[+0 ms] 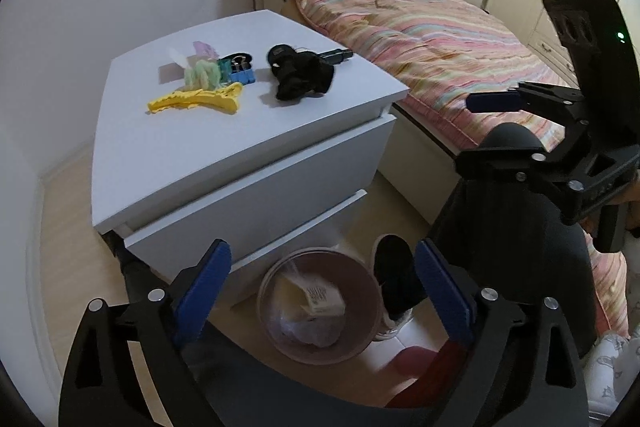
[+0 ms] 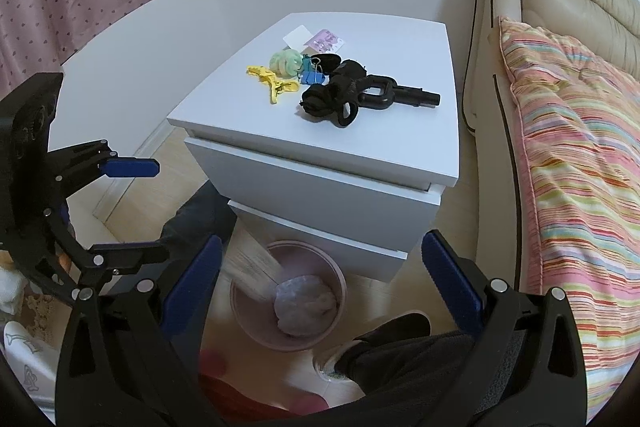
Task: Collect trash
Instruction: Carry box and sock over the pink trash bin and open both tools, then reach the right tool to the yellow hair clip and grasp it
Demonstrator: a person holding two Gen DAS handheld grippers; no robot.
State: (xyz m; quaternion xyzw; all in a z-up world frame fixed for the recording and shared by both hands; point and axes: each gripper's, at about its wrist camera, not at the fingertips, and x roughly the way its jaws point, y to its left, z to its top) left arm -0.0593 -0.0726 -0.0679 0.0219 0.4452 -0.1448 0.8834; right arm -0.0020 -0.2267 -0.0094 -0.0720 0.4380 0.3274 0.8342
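A: Bedroom floor of pale wood is under you, with a white two-drawer nightstand point(image 1: 248, 131) by the bed. What lies on top of it, from left to right?

B: You can see a yellow plastic hair clip point(image 1: 200, 101), then a soft green fuzzy ball point(image 1: 202, 75) with a white card point(image 2: 297, 35) and a small purple printed card point(image 2: 327, 41) behind it. Next come blue metal binder clips point(image 1: 242, 73), then a bunch of black cloth hair ties point(image 1: 300, 77), and last a black plastic tool with a loop handle point(image 2: 396, 95).

A: Where is the trash?

B: Down on the floor, in front of the lower drawer, stands a round pink waste bin point(image 1: 362, 271). A clear crumpled plastic bag point(image 2: 306, 301) lies inside it, and a white paper tag with a barcode point(image 1: 320, 301) is over the bin's mouth.

A: And your tongs?

B: Your left gripper point(image 1: 320, 285) hangs right over the bin. Its blue pads are spread wide, with nothing pressed between them. Your right gripper point(image 2: 320, 273) is also spread wide over the bin and holds nothing.
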